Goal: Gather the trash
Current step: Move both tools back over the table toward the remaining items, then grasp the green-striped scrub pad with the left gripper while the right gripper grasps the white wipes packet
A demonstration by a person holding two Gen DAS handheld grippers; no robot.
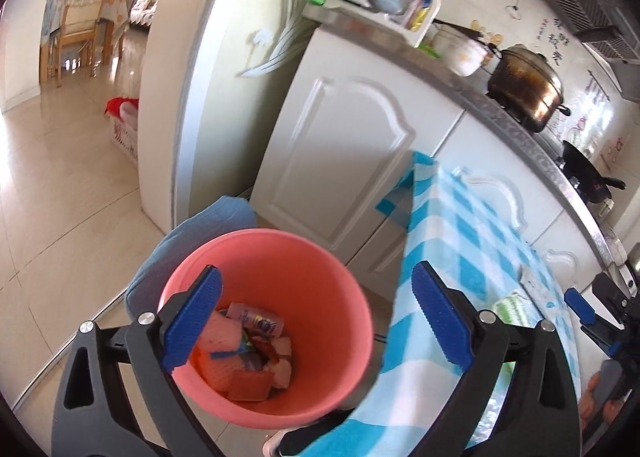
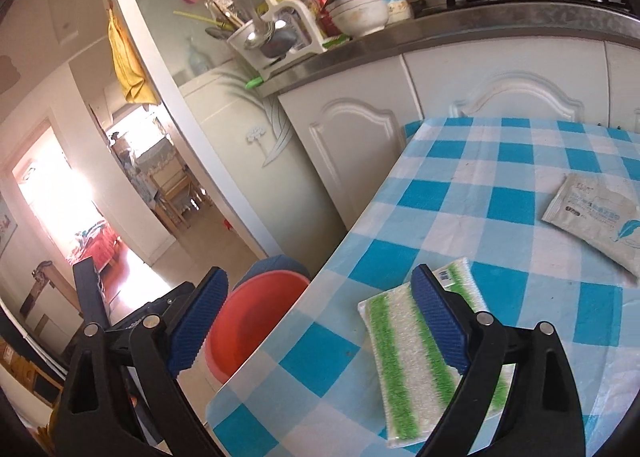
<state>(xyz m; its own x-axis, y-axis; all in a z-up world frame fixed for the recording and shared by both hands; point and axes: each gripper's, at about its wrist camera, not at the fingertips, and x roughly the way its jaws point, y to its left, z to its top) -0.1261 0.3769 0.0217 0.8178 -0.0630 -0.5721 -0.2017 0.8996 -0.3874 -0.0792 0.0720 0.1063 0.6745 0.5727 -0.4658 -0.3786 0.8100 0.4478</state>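
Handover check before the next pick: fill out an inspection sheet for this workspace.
Surface: table under blue-and-white checked cloth.
Job's things: green-striped white sponge pack and grey-white sachet lie on the cloth; pink plastic bucket beside the table holds wrappers.
Clutter: nothing seen on the cloth.
Grippers: left gripper open, empty, above the bucket; right gripper open, empty.
Cables: nothing seen.
Surroundings: white cabinets, brown lidded pot on the stove, utensil rack.

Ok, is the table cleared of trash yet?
No: in the right wrist view a green-striped sponge pack and a grey sachet lie on the checked tablecloth.
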